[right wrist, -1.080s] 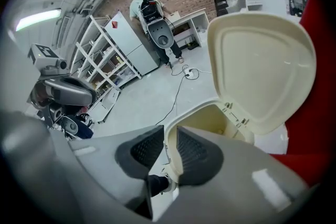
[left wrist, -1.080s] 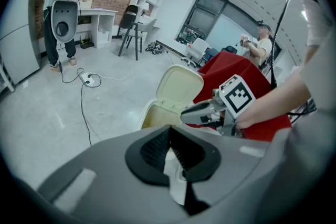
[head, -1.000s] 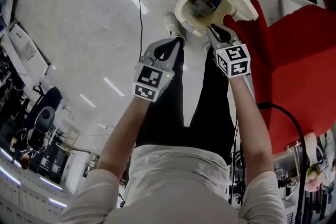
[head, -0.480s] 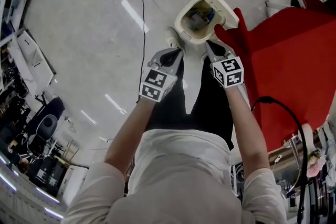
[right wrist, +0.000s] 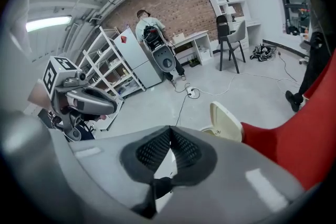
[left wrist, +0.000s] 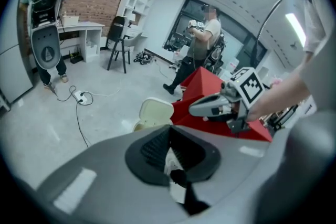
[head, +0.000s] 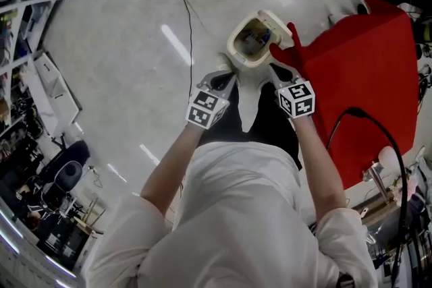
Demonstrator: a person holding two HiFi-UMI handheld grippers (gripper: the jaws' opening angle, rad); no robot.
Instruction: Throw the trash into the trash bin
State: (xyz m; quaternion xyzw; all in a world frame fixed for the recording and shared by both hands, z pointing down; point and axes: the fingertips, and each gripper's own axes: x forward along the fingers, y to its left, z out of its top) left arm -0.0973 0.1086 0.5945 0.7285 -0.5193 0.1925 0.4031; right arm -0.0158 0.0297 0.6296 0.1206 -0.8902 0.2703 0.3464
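Fingers on left gripper and right gripper meet, empty. Only the head view shows trash inside the trash bin.

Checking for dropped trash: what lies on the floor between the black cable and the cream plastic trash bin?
Bare grey floor and one white shoe; head view.

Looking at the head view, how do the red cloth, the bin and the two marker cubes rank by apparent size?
1. Red cloth
2. Bin
3. Left cube and right cube: they look alike, and being nearer the camera enlarges them.
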